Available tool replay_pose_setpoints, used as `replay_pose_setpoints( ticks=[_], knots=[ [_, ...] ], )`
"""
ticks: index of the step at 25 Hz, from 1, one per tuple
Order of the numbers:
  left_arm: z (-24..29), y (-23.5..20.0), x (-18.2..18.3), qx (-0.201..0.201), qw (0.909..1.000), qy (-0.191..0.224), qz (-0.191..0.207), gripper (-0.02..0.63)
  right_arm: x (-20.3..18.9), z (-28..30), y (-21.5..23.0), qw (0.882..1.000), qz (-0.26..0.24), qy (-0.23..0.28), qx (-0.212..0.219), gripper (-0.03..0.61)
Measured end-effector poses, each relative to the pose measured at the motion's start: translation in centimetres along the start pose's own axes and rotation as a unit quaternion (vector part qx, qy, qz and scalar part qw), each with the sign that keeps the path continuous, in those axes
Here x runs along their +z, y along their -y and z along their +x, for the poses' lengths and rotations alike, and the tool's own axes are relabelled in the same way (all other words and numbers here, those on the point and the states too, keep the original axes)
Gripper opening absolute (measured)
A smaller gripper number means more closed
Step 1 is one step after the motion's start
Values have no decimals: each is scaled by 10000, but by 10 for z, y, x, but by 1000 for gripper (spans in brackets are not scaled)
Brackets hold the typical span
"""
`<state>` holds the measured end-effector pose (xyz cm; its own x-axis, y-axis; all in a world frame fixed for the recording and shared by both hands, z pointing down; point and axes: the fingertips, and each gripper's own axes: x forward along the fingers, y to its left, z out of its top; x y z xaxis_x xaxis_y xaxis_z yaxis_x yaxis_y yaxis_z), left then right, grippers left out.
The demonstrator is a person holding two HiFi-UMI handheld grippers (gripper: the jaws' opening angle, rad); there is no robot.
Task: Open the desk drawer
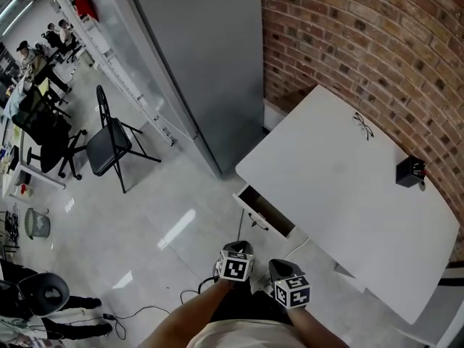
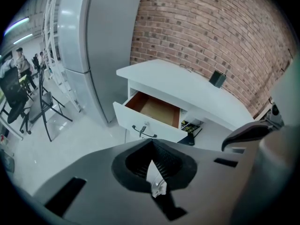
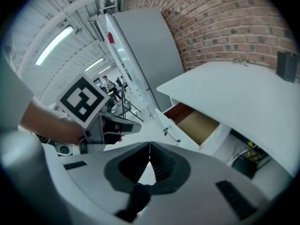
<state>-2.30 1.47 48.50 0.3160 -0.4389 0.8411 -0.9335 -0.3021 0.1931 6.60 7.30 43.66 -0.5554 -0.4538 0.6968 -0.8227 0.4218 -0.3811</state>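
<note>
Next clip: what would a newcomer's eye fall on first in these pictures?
The white desk against the brick wall stands out, its drawer open with nothing visible on its wood-coloured bottom. The left tool and right tool are side by side short of the drawer, both shut and empty. A small black box and a pair of glasses lie on the desktop near the wall.

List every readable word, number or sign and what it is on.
No text is readable.
On the black-and-white marker cube of the left tool: coded pattern, no letters.
On the marker cube of the right tool: likewise.
On the small black box on the white desk: print too small, if any.
On the red patch near the tall grey cabinet: too blurred.
</note>
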Motion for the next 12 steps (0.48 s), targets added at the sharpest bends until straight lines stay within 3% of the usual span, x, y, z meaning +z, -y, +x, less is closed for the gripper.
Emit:
replay_pose_setpoints(
  ticks=[7,12],
  knots=[
    [15,7,-2,-49,9998,-161,-140,5,-18,-16,15,9994,253,-85,-214,15],
    [-2,21,6,-282,9988,-108,-381,5,0,-20,15,9994,234,111,-231,15]
  ],
)
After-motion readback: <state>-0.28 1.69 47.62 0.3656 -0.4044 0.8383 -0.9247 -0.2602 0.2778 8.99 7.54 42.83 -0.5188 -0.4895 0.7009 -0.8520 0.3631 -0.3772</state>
